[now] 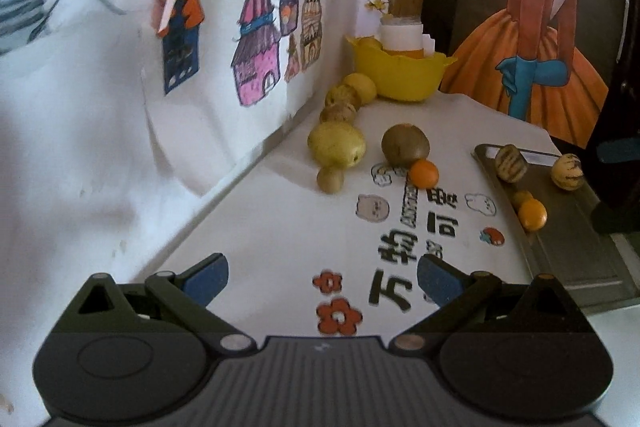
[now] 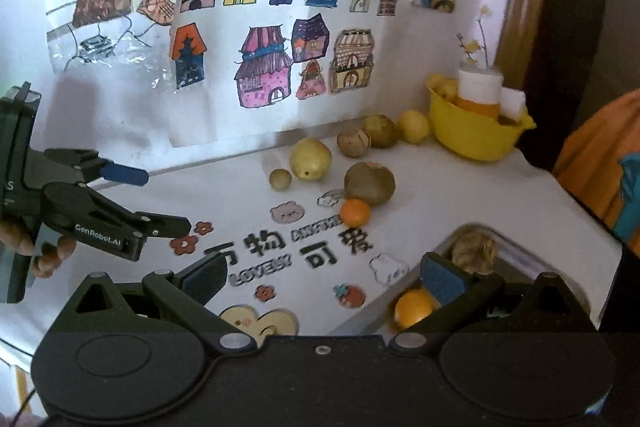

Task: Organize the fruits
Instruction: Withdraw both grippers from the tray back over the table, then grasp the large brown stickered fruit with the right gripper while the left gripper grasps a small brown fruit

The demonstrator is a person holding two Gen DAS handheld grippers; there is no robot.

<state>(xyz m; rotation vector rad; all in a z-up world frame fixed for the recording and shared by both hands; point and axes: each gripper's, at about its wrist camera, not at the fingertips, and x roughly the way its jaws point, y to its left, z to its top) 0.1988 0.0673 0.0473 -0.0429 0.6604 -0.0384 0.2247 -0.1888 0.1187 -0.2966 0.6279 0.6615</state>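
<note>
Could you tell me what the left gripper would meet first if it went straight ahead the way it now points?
Probably the small orange leaning against the brown fruit; the open left gripper points across bare white tabletop toward them. Depth is unclear, so it might pass slightly left, toward the small round greenish fruit.

The white printed table carries loose fruits, a yellow bowl and a grey tray.

I saw loose fruit on the white bench: a yellow pear, a brown kiwi touching a small orange, and a little round fruit nearby. On the grey tray to the right lay two striped melons and an orange.
</note>
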